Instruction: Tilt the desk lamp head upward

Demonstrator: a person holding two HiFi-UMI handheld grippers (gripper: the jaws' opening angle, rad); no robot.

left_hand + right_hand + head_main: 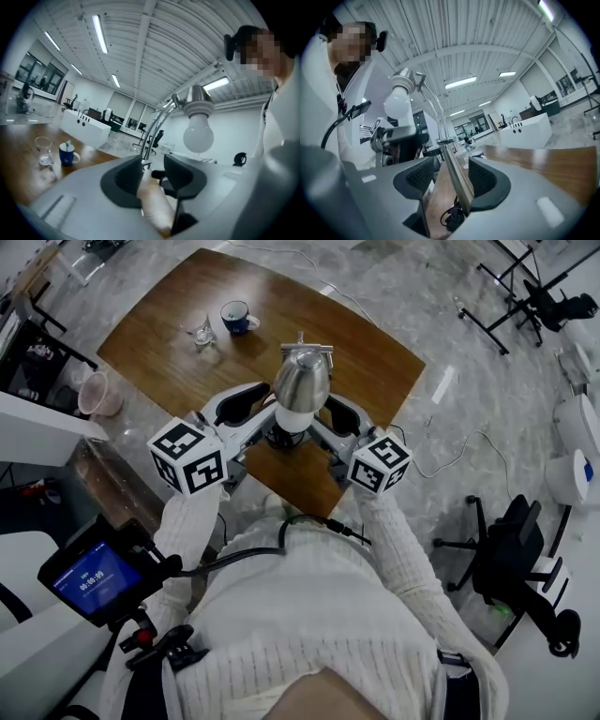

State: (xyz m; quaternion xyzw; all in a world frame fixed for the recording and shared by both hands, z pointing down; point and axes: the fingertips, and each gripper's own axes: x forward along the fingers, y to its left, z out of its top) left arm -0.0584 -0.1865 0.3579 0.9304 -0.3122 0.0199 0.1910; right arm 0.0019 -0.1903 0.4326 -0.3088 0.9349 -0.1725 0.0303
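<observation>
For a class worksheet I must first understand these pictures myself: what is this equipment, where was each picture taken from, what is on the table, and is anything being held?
There is no robot: a person holds a pair of tongs in each hand. The head view comes from a camera on the person's head, looking down. The other two come from cameras riding on the left tongs and the right tongs, looking along them. The patterned cubes belong to the tongs. On the wooden table stand a lamp with a bare bulb, a blue mug and a glass. The tongs flank the lamp; both are open and grip nothing.
</observation>
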